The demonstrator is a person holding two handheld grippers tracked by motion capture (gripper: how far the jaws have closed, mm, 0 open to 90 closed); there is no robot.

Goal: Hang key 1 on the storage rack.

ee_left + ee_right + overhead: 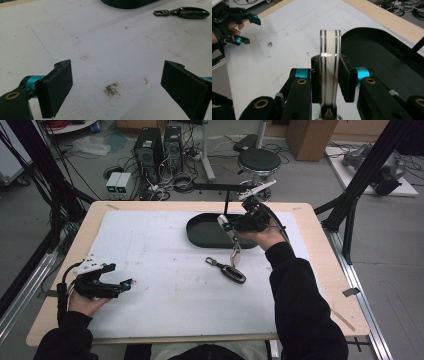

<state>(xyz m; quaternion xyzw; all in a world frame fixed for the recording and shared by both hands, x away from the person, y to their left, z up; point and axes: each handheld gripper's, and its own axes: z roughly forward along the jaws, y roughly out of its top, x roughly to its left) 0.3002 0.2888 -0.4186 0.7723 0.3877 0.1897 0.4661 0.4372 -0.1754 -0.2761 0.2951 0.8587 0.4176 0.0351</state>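
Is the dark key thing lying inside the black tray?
No, the dark key fob lies on the white mat, outside the black tray.

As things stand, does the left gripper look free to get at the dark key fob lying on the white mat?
Probably yes: the left gripper has its jaws open and holds nothing, and bare white mat lies between it and the dark key fob.

White, black and teal on my table

I see a white key fob point(330, 67) with two thin dark stripes, a glossy black key fob point(231, 271), a black oval tray point(200, 232) near the far edge, a stained white mat point(165, 270) over the tan table point(320, 270), and teal accents on both black grippers.
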